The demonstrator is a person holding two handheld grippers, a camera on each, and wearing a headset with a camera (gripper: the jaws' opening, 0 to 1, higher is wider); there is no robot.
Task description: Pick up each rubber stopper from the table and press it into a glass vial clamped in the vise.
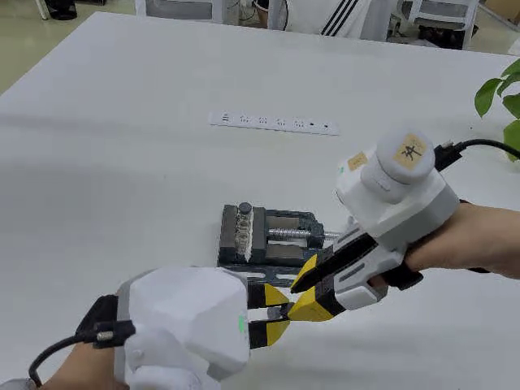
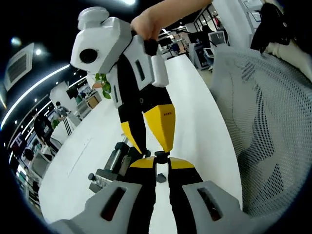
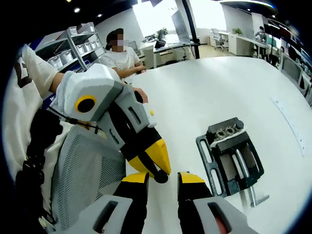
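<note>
A rubber stopper (image 3: pixel 161 177) is pinched by the fingers of the left gripper (image 1: pixel 282 312), those of the right gripper (image 3: pixel 163 182) spread around it; a handover is judged underway, with closing on it called for next

we can read nothing for certain. a tan sticker (image 1: pixel 410 151) on the round cap of the right gripper (image 1: pixel 294 301) bears a dark mark we cannot make out; the tiny print on its yellow finger (image 2: pixel 162 124) is too small.

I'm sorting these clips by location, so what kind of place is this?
Likely an open-plan office or lab: a big white table with a power strip, a mesh office chair, and metal shelving with bins.
</note>
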